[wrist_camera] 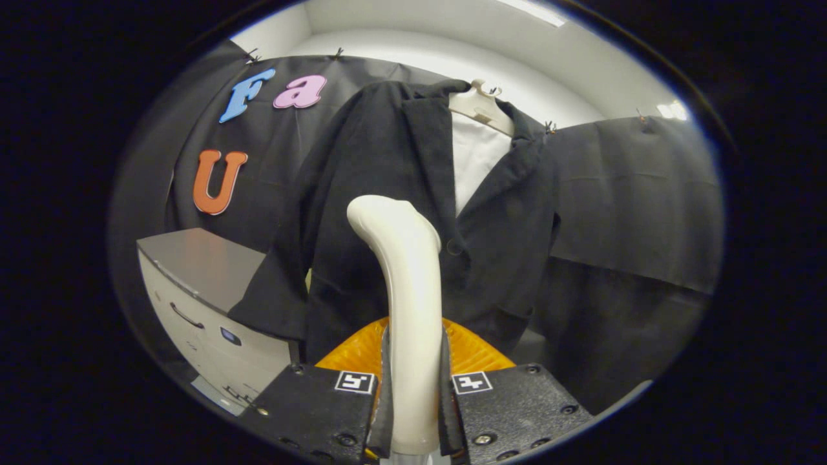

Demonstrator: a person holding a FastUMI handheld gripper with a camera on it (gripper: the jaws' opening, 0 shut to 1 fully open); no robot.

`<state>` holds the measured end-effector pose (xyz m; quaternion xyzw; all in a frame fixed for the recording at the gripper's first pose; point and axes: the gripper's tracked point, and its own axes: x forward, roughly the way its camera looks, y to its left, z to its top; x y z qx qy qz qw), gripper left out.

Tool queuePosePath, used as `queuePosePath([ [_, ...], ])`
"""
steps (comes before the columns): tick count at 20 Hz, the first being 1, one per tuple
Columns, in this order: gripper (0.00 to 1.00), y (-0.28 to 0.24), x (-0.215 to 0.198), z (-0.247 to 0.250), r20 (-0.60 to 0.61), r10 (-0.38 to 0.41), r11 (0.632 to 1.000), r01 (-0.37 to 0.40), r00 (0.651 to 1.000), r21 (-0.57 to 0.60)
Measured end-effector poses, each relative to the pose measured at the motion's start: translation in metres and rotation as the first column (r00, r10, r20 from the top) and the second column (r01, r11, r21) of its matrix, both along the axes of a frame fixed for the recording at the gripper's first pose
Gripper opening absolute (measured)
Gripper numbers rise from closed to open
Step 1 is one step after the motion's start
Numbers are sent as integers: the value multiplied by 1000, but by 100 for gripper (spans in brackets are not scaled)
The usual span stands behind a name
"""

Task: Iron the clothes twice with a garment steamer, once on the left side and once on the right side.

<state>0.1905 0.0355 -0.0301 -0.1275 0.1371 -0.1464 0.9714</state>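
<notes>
1. As my two fingers press in from either side, my gripper is clamped on the one garment steamer; its cream handle sits betw. the pads.
2. Steamer's long axis runs upright, straight up from the fingers; its top end curves over toward the left and forward, at the jacket.
3. One black suit jacket hangs just beyond the steamer on one white hanger, lapels open, one white shirt showing inside. Can't tell if the steamer head touches the cloth.
4. One orange ribbed piece shows behind the handle, just ahead of the fingers; can't tell what it is.
5. One grey-topped white cabinet stands left of the jacket, one dark handle on its front; the jacket's sleeve hangs by its corner.
</notes>
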Motion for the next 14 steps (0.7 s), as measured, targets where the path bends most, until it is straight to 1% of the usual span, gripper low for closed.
queuePosePath([
  [1, 31, 0, -3, -9, -16, -7, 1000, 7, 1000, 4],
  [3, 30, -5, -8, -24, -37, -20, 999, 18, 999, -34],
  [14, 31, -22, -28, -81, -162, -50, 999, 46, 986, -26],
])
